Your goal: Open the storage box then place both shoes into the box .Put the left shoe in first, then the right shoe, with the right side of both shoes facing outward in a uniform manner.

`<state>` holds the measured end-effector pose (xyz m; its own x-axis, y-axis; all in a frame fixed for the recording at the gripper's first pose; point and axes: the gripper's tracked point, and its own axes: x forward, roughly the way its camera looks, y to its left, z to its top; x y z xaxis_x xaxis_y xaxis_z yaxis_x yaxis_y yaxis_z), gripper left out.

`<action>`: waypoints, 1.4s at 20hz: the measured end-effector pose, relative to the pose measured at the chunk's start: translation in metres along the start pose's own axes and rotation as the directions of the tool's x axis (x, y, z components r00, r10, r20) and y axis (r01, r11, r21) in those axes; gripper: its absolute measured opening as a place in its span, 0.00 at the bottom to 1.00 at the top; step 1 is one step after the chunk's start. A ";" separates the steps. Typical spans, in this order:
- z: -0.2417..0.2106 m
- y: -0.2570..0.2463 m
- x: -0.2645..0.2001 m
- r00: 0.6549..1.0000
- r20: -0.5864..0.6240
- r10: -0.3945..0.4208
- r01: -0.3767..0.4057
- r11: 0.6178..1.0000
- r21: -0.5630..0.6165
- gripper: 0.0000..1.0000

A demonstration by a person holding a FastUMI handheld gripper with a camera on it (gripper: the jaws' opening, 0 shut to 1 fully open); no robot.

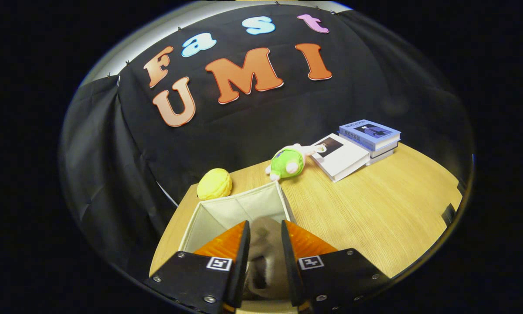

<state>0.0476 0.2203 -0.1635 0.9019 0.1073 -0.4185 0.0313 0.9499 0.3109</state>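
Hand-held two-finger gripper (265,233) over an open, square, pale fabric storage box (209,218) on a light wooden table (375,213). Fingers (239,253) drawn close, pinching a soft grey-brown shoe (266,257) from both sides, toe end reaching just past the fingertips and down into the open mouth of the box. Box interior light-coloured, near walls hidden behind the fingers, far corner visible just ahead of them. Beyond the box, near its far left corner: a round yellow plush toy (214,184) at the table edge against the black cloth wall. Beyond the far right corner: a green and white plush figure (287,162) lying on its side. Next to the figure: a white book (342,159) lying flat, touching a short stack of books topped by a blue-covered volume (369,133).
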 end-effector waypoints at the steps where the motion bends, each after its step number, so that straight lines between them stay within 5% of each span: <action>1: 0.006 -0.003 -0.004 1.000 0.017 -0.008 0.008 1.000 -0.019 0.61; 3: 0.015 -0.012 -0.012 0.999 0.042 -0.018 0.020 0.998 -0.052 0.88; 5: 0.024 -0.022 -0.021 0.998 0.063 -0.022 0.026 0.997 -0.070 0.98; 23: 0.098 -0.149 -0.049 0.985 0.167 0.034 0.003 0.976 -0.217 0.99; 28: 0.118 -0.212 -0.054 0.978 0.210 -0.016 0.067 0.969 -0.238 0.99</action>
<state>0.0434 -0.0218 -0.1064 0.9717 0.0276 -0.2348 -0.0115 0.9975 0.0696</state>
